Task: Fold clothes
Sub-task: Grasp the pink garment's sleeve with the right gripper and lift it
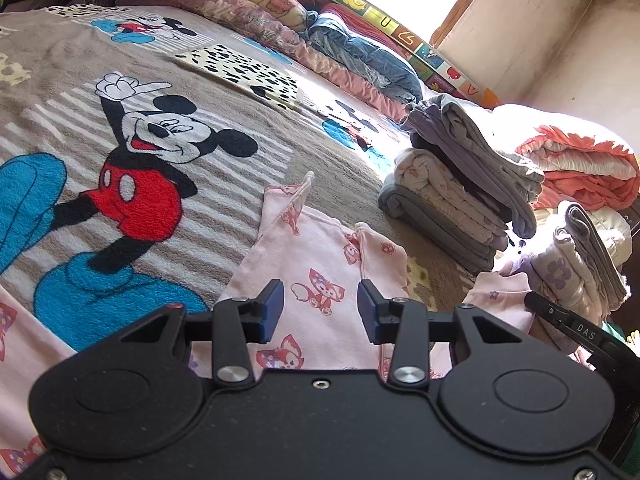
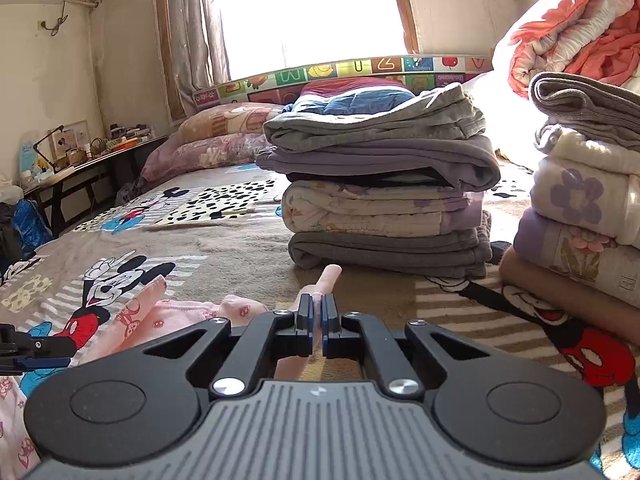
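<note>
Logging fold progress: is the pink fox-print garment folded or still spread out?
Not folded: the pink garment lies loose on the blanket, one end pinched in the right gripper.

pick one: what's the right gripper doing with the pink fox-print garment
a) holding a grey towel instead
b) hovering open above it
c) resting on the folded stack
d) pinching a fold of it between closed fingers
d: in the right wrist view the right gripper has its jaws closed on a strip of the pink garment, which pokes out past the fingertips, short of the folded stack.
</note>
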Demonstrator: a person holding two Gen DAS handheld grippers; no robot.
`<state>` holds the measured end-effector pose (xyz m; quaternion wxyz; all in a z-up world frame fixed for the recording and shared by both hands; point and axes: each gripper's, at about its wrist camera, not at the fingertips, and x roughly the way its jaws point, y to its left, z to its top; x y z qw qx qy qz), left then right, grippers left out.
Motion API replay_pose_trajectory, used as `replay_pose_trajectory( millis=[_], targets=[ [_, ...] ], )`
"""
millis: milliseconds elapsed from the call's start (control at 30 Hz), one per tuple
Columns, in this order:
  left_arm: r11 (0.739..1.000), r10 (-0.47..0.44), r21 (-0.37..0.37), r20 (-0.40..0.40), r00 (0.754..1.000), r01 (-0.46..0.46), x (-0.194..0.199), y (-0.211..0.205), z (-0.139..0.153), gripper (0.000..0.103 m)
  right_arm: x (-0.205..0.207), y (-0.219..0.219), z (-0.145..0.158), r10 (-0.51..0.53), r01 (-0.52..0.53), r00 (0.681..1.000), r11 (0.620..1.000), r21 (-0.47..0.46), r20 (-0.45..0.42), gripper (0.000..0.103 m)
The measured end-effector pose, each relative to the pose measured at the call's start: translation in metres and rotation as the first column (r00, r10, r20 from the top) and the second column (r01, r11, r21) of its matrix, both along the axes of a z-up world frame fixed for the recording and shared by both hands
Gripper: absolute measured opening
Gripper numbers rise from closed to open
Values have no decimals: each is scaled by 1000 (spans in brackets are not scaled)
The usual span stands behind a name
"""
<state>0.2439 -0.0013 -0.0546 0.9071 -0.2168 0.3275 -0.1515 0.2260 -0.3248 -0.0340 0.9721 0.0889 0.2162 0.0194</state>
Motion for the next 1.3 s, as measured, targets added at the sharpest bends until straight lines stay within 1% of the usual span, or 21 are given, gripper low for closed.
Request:
replay_pose_trajectory(
  millis=[167, 367, 467, 600, 733, 967, 1067, 1200, 1300],
  targets=[
    [999, -36, 33, 18, 999, 36, -5, -10, 0, 39, -19, -25, 3, -66, 66, 998, 998, 2, -5, 6],
    [998, -49, 38, 18, 999, 48, -4, -12, -2, 39, -43, -53, 6, -137, 137, 991, 990, 16, -6, 6],
    [998, -55, 42, 17, 998, 54, -5, -13, -2, 39, -56, -67, 2, -178, 178, 984, 983, 35, -19, 6],
    [995, -80, 68, 19, 997, 78, -7, -19, -3, 39, -77, -90, -11, -243, 246, 969, 966, 80, -46, 6],
    [990, -99, 104, 26, 995, 96, -8, -25, -4, 39, -92, -108, -26, -294, 301, 953, 945, 131, -74, 6],
    [982, -124, 147, 22, 992, 120, -11, -35, -9, 39, -119, -130, -49, -356, 367, 930, 901, 231, -89, 6],
    [975, -146, 173, 26, 989, 139, -13, -42, -10, 39, -130, -143, -63, -383, 398, 917, 871, 288, -109, 6],
    [964, -172, 212, 30, 985, 162, -16, -53, -12, 39, -139, -161, -83, -404, 436, 900, 820, 372, -163, 6],
    [954, -191, 240, 32, 981, 178, -18, -61, -15, 39, -143, -171, -89, -401, 436, 900, 800, 413, -173, 6]
  ],
)
